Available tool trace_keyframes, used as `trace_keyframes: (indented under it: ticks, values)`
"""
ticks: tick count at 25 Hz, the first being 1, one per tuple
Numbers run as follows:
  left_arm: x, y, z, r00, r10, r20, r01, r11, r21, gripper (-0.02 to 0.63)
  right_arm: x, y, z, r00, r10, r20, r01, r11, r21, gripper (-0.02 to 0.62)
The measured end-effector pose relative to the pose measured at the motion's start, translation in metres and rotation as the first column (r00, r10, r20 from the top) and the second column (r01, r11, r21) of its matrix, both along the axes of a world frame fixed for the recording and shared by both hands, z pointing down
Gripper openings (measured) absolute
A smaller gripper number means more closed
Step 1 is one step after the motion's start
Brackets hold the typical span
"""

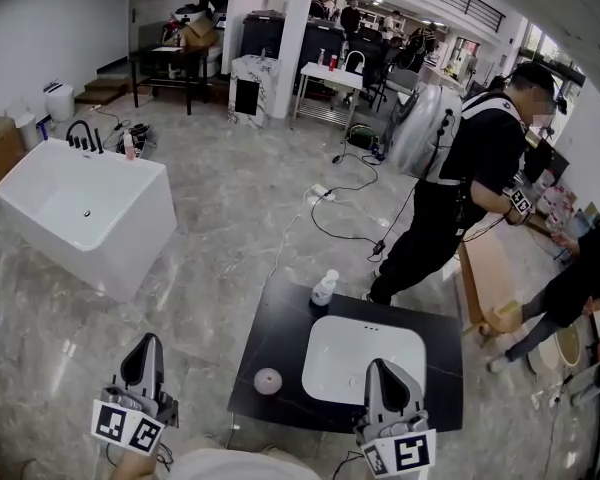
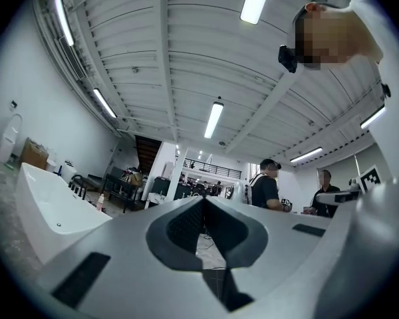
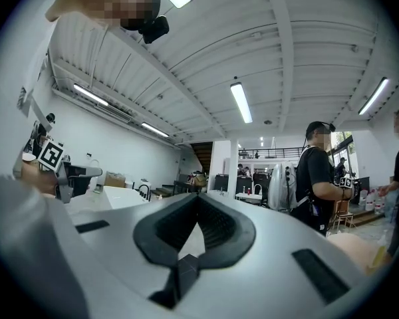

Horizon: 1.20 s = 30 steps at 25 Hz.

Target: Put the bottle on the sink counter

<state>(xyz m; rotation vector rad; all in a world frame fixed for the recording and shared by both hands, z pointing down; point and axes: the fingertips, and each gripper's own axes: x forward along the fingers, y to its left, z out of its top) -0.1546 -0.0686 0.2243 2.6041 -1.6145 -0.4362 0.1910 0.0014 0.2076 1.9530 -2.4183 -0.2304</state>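
A small clear bottle (image 1: 323,288) with a white cap stands upright on the far edge of the black sink counter (image 1: 280,318), just behind the white basin (image 1: 365,358). My left gripper (image 1: 147,340) hovers left of the counter, near its front. My right gripper (image 1: 377,366) hangs over the basin's near edge. Both are well short of the bottle. In the left gripper view the left gripper (image 2: 203,201) has its jaws together with nothing between them. The right gripper (image 3: 198,197) is likewise shut and empty. Neither gripper view shows the bottle.
A pink round object (image 1: 267,380) lies on the counter's front left. A white bathtub (image 1: 80,213) stands to the left. A person in black (image 1: 460,188) stands behind the counter at the right, and another person (image 1: 580,288) bends at the far right. Cables (image 1: 350,208) trail over the floor.
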Motion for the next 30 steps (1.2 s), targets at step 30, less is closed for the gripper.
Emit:
trace_keyframes:
  ticks: [30]
  values:
    - [-0.002, 0.026, 0.013, 0.998, 0.049, 0.045, -0.048, 0.999, -0.020, 0.014, 0.003, 0.030, 0.025, 0.996, 0.088, -0.026, -0.089, 0.994, -0.063, 0.011]
